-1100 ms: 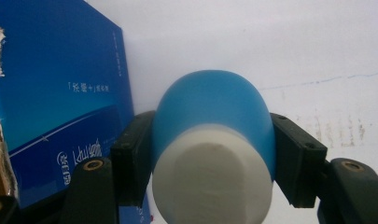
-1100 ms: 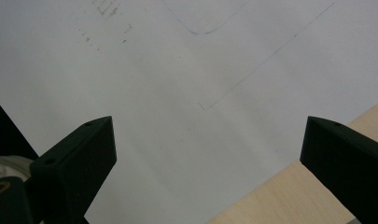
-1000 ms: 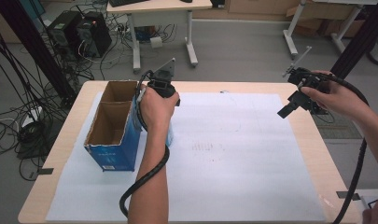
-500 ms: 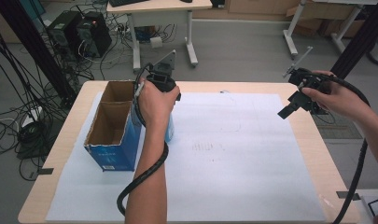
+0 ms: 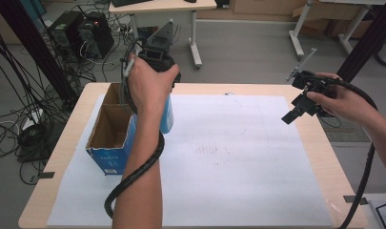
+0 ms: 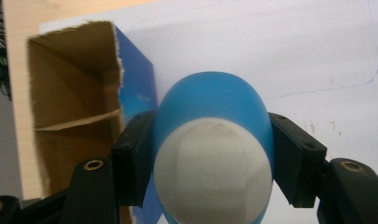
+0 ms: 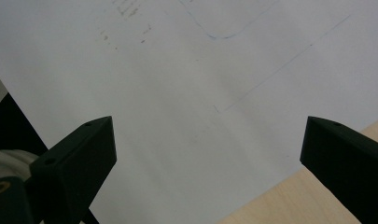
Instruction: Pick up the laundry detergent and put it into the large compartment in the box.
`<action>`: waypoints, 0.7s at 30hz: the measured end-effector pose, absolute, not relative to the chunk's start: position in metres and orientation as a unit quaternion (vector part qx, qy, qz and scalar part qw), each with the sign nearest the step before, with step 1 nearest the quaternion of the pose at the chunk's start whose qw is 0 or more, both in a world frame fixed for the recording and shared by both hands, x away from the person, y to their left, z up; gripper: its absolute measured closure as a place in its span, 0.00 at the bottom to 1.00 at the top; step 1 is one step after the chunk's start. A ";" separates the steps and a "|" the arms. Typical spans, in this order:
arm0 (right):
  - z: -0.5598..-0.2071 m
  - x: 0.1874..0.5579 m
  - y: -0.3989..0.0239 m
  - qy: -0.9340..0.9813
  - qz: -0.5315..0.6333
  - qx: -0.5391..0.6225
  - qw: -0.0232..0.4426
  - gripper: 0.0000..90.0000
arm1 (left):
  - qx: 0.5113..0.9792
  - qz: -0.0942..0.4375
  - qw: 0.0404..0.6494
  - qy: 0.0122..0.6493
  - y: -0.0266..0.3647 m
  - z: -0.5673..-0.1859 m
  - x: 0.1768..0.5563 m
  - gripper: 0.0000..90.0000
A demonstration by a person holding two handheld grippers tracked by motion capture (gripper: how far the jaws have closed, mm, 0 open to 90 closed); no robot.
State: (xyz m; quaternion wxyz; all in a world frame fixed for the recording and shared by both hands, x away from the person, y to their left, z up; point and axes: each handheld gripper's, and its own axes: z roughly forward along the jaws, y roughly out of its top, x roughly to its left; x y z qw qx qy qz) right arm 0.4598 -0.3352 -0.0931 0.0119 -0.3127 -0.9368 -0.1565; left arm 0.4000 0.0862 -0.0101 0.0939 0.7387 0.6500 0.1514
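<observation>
One white sheet covers most of the table. A blue cardboard box (open on top) stands near the left edge. The left tongs clamp a blue bottle just beside it. The right tongs gape empty near the right edge.

Light wood table, rounded corners, most of top covered by 1 big white paper sheet w/ faint blue pen lines + a small reddish smudge patch near centre. Open-top cardboard box, blue outside, brown inside w/ 1 divider (2 compartments), stands on sheet at table's left side. Bare wood strips show at L, R + far edges.
</observation>
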 end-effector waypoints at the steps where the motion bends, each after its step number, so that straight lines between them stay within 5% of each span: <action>1: -0.092 0.458 -0.333 -0.938 -0.157 -0.309 0.011 0.04 | 0.738 0.153 0.093 0.650 0.086 -0.005 0.398 0.43; 21: -0.083 0.444 -0.314 -0.944 -0.158 -0.289 0.007 0.04 | 0.701 0.197 0.120 0.675 0.119 0.080 0.345 0.43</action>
